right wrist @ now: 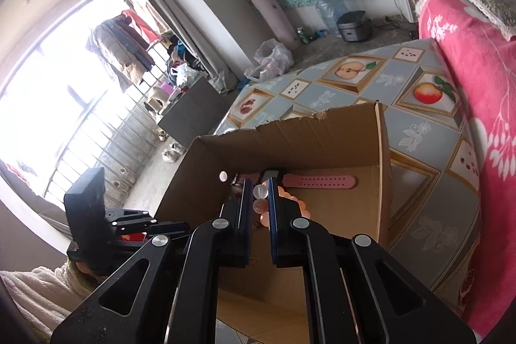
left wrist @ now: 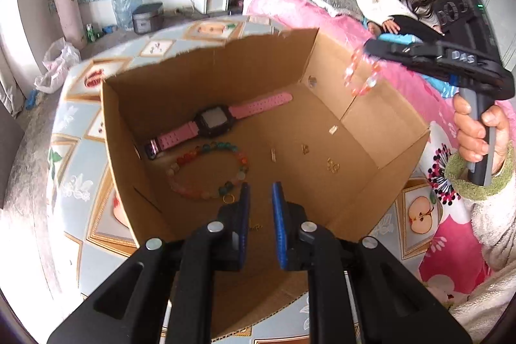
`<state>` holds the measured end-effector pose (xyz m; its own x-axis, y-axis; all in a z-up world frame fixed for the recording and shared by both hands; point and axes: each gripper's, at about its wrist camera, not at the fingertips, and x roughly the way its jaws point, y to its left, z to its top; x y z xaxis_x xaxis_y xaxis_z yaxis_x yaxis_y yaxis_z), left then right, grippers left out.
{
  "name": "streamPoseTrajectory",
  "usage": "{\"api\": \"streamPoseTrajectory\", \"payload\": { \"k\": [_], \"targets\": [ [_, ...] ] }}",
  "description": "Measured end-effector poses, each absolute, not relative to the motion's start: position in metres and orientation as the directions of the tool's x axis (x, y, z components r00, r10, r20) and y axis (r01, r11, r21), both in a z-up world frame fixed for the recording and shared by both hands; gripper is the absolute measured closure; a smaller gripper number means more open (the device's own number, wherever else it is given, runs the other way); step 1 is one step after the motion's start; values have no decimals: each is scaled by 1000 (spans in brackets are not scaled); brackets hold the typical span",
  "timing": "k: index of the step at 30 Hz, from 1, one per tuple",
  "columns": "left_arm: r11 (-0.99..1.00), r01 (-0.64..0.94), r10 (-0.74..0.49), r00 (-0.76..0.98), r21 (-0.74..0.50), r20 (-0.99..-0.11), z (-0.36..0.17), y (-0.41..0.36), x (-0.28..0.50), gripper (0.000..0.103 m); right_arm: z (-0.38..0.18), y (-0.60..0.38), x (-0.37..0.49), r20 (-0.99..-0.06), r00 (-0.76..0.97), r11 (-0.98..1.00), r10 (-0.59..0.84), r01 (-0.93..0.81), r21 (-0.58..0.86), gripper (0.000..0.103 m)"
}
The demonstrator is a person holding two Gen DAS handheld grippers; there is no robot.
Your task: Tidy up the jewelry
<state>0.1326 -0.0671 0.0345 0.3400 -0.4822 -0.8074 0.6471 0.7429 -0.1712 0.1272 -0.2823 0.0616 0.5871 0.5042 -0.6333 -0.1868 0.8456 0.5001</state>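
Both grippers hang over an open cardboard box (left wrist: 180,92) that sits on a table (left wrist: 74,124) covered with a fruit-patterned cloth.

Largest of the two tools in the left camera is my right gripper (left wrist: 371,45), reaching in level from the right side above the box's right wall, its fingers pointing left. My right hand (left wrist: 477,134) wraps the upright grip below it. Its jaws are closed on a pink bead bracelet (left wrist: 361,76), which dangles as a loop beneath the fingertips, above the box rim. In the right camera the same bracelet's clear and peach beads sit pinched in the narrow gap between the pads.

My left gripper (left wrist: 259,192) points down and forward into the box, its blue pads a small gap apart and holding nothing.

One pink watch (left wrist: 216,118) lies flat on the box floor, its strap running diagonally from the near left to the far right, face up. Just in front of it lies one multicolored bead bracelet (left wrist: 209,171), flat, in a rough ring. A small gold ring (left wrist: 228,199) lies just beside my left fingertip. Several tiny gold pieces (left wrist: 332,165) are scattered to the right on the box floor; I cannot count them surely.
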Motion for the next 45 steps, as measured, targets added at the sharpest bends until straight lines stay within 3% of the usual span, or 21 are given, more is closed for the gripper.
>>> {"api": "streamPoseTrajectory", "payload": {
  "k": [3,8,14,16,19,23,25,27,30,34,45],
  "targets": [
    [745,645,-514,392,-170,-763,44,-61,125,83,57,-274,135,-694,559,881,454,-163,445,96],
    [737,641,-569,418,-214,-708,51,-51,115,82,54,-265,138,-793,561,970,240,-100,223,87],
    [749,619,-585,449,-237,-676,53,-35,104,78,76,-273,111,-762,622,982,177,-60,179,87],
    [763,604,-576,475,-230,-665,55,-30,99,75,86,-275,98,-738,653,982,169,-48,182,80],
    [789,582,-550,526,-197,-648,59,-25,86,62,102,-275,71,-690,705,980,162,-31,198,67],
    [827,536,-514,600,-168,-613,66,-21,67,29,112,-265,31,-632,755,975,175,-42,220,50],
    [841,516,-504,634,-165,-587,71,-20,56,21,114,-257,12,-608,774,974,176,-47,221,36],
    [857,490,-485,662,-160,-572,75,-20,49,7,112,-249,-7,-595,785,973,173,-43,227,30],
    [884,446,-441,704,-136,-556,81,-24,38,5,105,-240,-21,-600,788,976,137,-3,219,18],
    [925,371,-348,733,-85,-584,82,-35,32,5,92,-227,-27,-633,774,987,25,83,141,11],
    [986,168,-116,729,12,-675,70,-51,31,5,87,-221,-34,-635,758,976,-149,215,27,8]
  ]
}}
